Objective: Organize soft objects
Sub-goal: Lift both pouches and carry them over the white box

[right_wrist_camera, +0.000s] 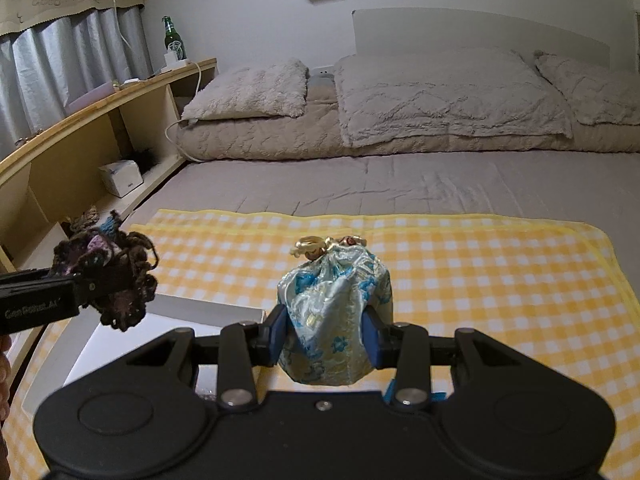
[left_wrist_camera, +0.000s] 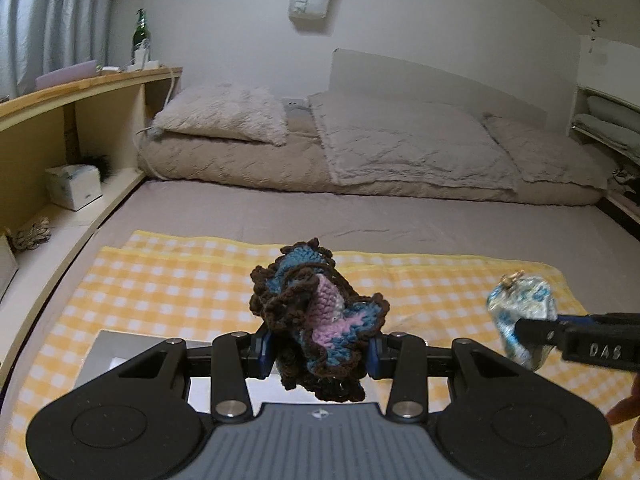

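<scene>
Left gripper (left_wrist_camera: 318,354): clamped on a crumpled crocheted piece of brown, blue and pink yarn (left_wrist_camera: 316,316), pinched between the blue pads and raised off the cloth.
Right gripper (right_wrist_camera: 325,336): closed around a light-blue brocade drawstring pouch with a gold cord knot on top (right_wrist_camera: 334,312), held upright between its fingers.
Seen across: from the left wrist view the pouch sits off to the right of the left gripper; from the right wrist view the yarn piece hangs to the left.
Below the grippers: a yellow-and-white checked cloth (right_wrist_camera: 480,280) spread on the grey bed (right_wrist_camera: 400,184).
Under the left gripper: a white rectangular box (left_wrist_camera: 116,356), lying on the checked cloth.
Ahead of both: beige pillows (left_wrist_camera: 400,148) at the head of the bed.
</scene>
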{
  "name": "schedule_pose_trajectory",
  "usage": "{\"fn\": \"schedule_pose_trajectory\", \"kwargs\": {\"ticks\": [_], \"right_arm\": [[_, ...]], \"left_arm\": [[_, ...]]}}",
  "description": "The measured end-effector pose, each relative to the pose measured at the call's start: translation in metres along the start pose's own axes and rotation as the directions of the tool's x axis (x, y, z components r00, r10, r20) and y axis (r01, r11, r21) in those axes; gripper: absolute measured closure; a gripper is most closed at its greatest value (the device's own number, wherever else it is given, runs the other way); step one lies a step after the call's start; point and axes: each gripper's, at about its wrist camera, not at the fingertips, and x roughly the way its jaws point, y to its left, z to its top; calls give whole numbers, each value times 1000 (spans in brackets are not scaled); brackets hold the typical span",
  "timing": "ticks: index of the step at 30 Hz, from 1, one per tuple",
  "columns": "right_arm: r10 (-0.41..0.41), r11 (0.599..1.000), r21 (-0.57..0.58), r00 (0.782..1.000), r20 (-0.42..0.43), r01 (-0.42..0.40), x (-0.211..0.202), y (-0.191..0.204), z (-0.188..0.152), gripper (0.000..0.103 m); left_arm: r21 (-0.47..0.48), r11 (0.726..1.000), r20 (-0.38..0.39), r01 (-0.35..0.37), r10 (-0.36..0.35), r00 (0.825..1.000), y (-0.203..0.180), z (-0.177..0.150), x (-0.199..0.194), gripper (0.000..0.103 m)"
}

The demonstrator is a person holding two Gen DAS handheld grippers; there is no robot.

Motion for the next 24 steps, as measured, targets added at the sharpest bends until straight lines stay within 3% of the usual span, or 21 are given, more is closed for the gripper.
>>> {"fn": "schedule_pose_trajectory", "kwargs": {"ticks": [4, 14, 24], "right_arm": [[-20, 999, 34, 1000, 12, 19, 11, 10, 2, 63], [60, 996, 61, 998, -29, -58, 48, 44, 2, 63], [155, 986, 88, 978, -136, -144, 91, 78, -10, 63]], "left_arm": [[-13, 999, -6, -34, 34, 999, 23, -2, 8, 60], [-116, 988, -27, -106, 103, 994, 78, -5, 29, 60], [-76, 995, -113, -71, 62, 992, 80, -19, 58, 60]]}}
